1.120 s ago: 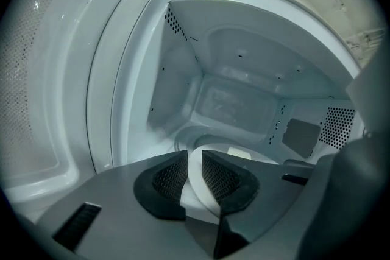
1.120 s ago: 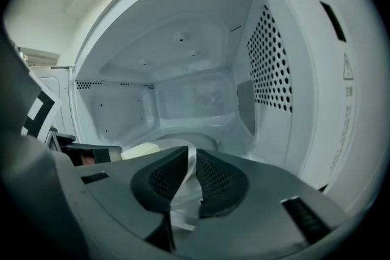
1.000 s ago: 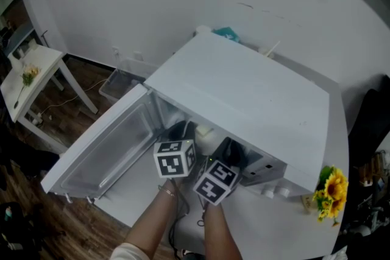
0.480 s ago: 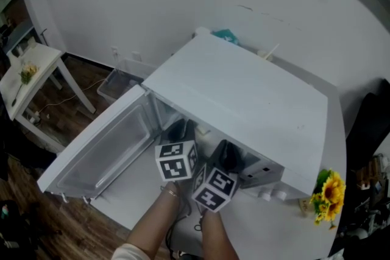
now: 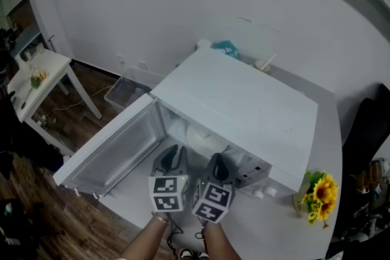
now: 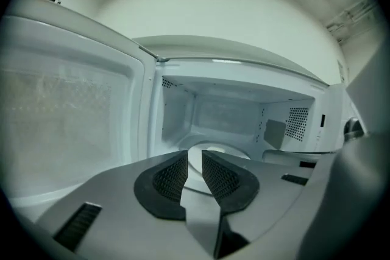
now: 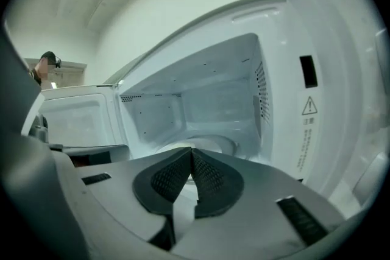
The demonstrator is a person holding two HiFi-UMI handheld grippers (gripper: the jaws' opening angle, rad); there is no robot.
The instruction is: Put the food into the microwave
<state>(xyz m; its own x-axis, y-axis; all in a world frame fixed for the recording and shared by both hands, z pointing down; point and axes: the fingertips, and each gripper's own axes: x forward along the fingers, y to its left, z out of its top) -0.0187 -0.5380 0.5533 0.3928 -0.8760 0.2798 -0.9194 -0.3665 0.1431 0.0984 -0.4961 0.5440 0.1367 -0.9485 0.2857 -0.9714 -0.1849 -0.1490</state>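
Observation:
The white microwave (image 5: 244, 100) stands with its door (image 5: 116, 149) swung wide open to the left. A pale round dish (image 5: 198, 138) lies on the cavity floor; it also shows as a dish (image 6: 210, 152) in the left gripper view and as a dish (image 7: 210, 144) in the right gripper view. What lies on it I cannot make out. My left gripper (image 5: 175, 150) hovers just outside the opening, jaws apart and empty (image 6: 194, 155). My right gripper (image 5: 217, 160) is beside it, its jaws closing on nothing, tips touching (image 7: 191, 152).
The control panel with knobs (image 5: 259, 173) is at the microwave's right front. Sunflowers (image 5: 320, 192) stand at the counter's right edge. A teal object (image 5: 225, 47) lies behind the microwave. On the floor to the left are a small white table (image 5: 36, 76) and a clear bin (image 5: 125, 91).
Both grippers have drawn back out of the cavity mouth toward me. The dish stays inside. The open door has not moved.

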